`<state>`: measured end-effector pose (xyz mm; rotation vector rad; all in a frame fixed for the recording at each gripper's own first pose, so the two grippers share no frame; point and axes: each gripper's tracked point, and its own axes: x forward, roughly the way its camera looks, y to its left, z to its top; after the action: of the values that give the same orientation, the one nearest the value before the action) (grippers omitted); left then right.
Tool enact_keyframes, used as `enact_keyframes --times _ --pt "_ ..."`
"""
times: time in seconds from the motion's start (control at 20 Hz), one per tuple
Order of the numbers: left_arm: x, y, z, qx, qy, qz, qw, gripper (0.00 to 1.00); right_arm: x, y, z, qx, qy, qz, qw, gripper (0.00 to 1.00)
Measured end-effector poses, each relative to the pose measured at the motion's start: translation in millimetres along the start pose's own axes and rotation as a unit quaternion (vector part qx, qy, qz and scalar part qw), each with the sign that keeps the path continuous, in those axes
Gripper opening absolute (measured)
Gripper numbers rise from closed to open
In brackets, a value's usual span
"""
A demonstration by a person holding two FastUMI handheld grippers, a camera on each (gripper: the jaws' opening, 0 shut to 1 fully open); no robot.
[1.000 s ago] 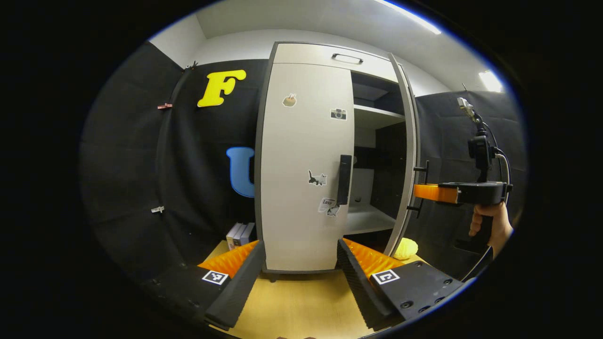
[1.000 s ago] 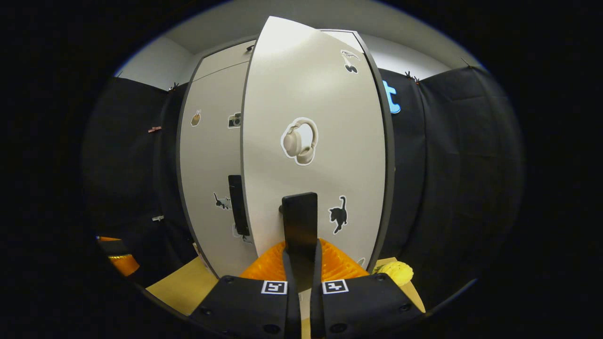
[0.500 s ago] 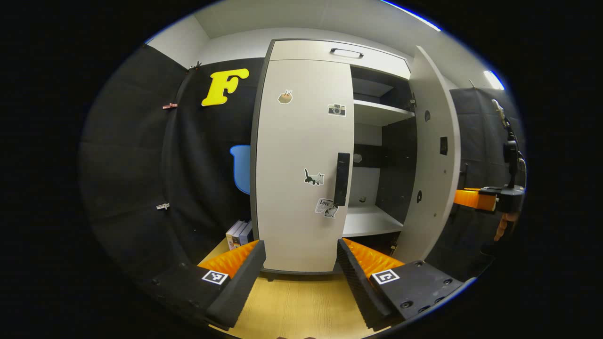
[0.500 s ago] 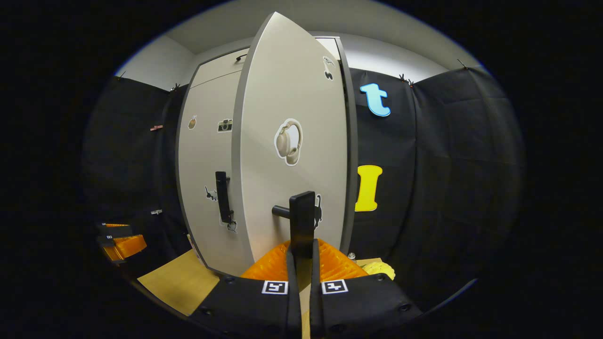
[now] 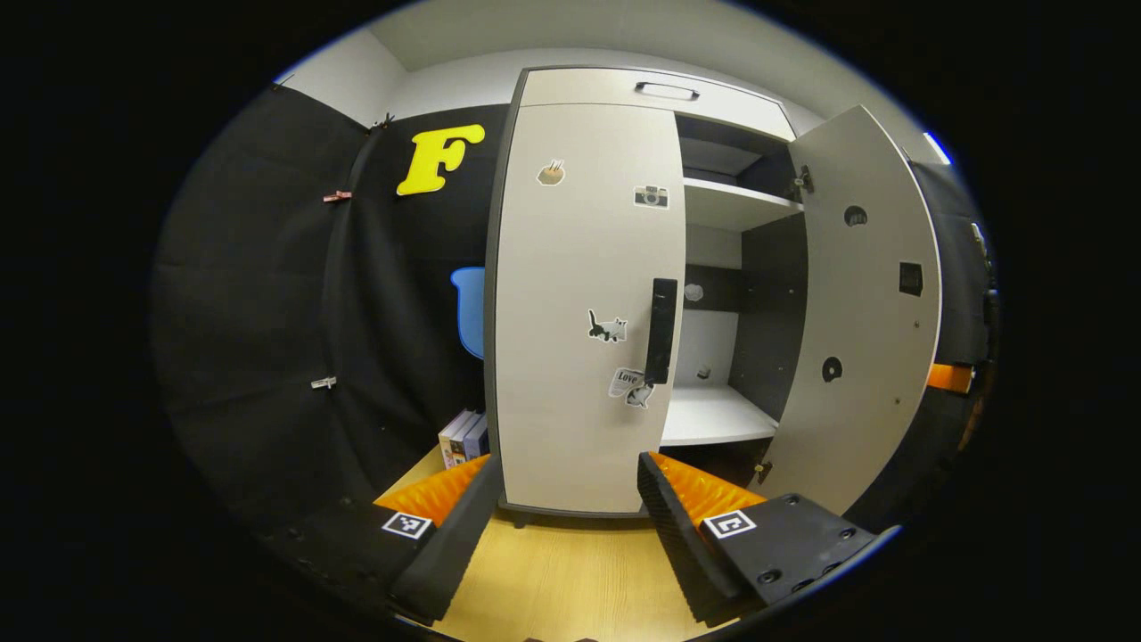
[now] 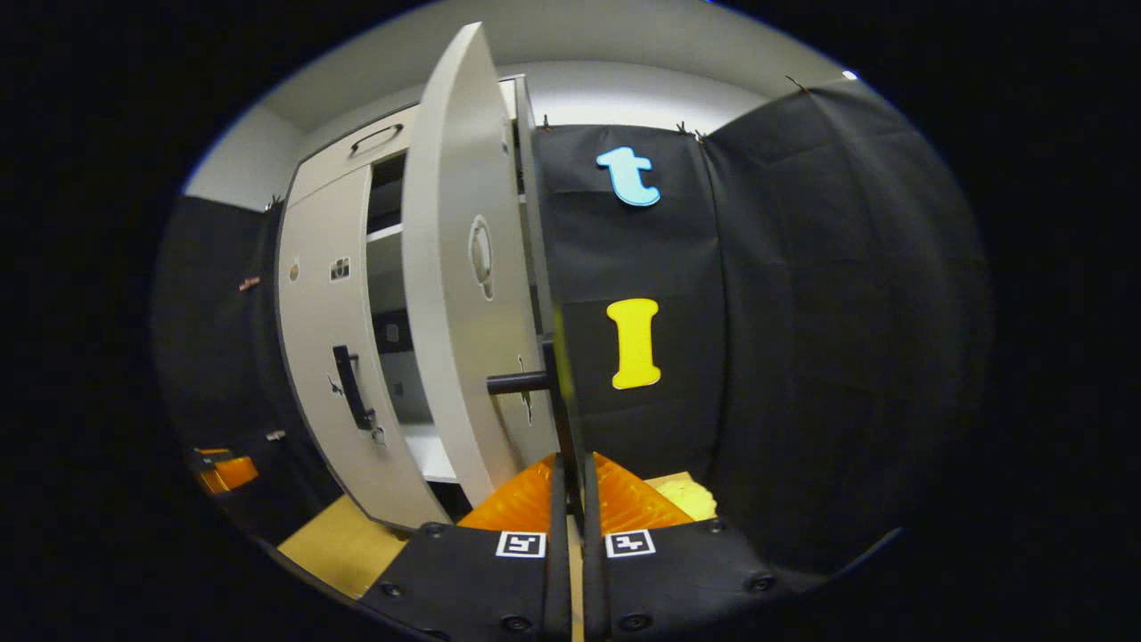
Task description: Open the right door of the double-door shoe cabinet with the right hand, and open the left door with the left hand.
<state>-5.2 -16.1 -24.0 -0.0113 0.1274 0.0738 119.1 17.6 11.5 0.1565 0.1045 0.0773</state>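
Note:
The pale shoe cabinet (image 5: 651,89) stands right ahead in the left gripper view. Its left door (image 5: 579,294) is closed, and a dark upright handle (image 5: 660,330) sits on that door's right edge. My left gripper (image 5: 566,522) is open, low in front of this door and apart from it. The right door (image 5: 869,312) is swung wide, showing its inner face. In the right gripper view, my right gripper (image 6: 570,473) is shut on the right door's handle (image 6: 560,392), with the right door (image 6: 455,294) edge-on to the left. My left gripper (image 6: 223,468) shows far off, low on the left.
Inside the cabinet are white shelves (image 5: 713,415) with dark walls. Several books (image 5: 463,437) stand left of the cabinet on the wooden surface (image 5: 562,580). A yellow lumpy object (image 6: 686,497) lies beyond the right gripper. Black cloth walls close both sides.
The right door has swung from partly open to wide open, pulled by my right gripper on its handle. My left gripper has stayed open in front of the closed left door.

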Motion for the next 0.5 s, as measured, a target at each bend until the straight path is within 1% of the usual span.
enact_keyframes --times 0.05,0.15,0.25,0.35,0.5 --pt "1.1 0.2 -0.5 0.0 0.001 0.0 1.0 0.95 -4.1 -0.5 -4.0 -0.011 0.001 -0.006 1.0 0.1" --pt "3.9 1.7 1.4 -0.002 0.002 -0.004 1.0 0.95 -0.1 -13.6 -7.9 -0.037 0.006 -0.02 0.999 0.1" --pt "7.4 1.7 4.5 -0.003 0.002 -0.011 1.0 0.95 1.6 -14.8 -6.7 -0.03 0.006 -0.026 0.999 0.08" --pt "11.8 5.2 8.6 -0.001 -0.001 -0.013 1.0 0.95 -1.4 -17.7 -5.4 -0.032 -0.001 -0.04 0.999 0.08" --pt "22.3 3.7 14.8 -0.001 -0.005 -0.023 1.0 0.95 -2.2 -18.5 -2.1 -0.009 -0.021 -0.053 0.998 0.08"
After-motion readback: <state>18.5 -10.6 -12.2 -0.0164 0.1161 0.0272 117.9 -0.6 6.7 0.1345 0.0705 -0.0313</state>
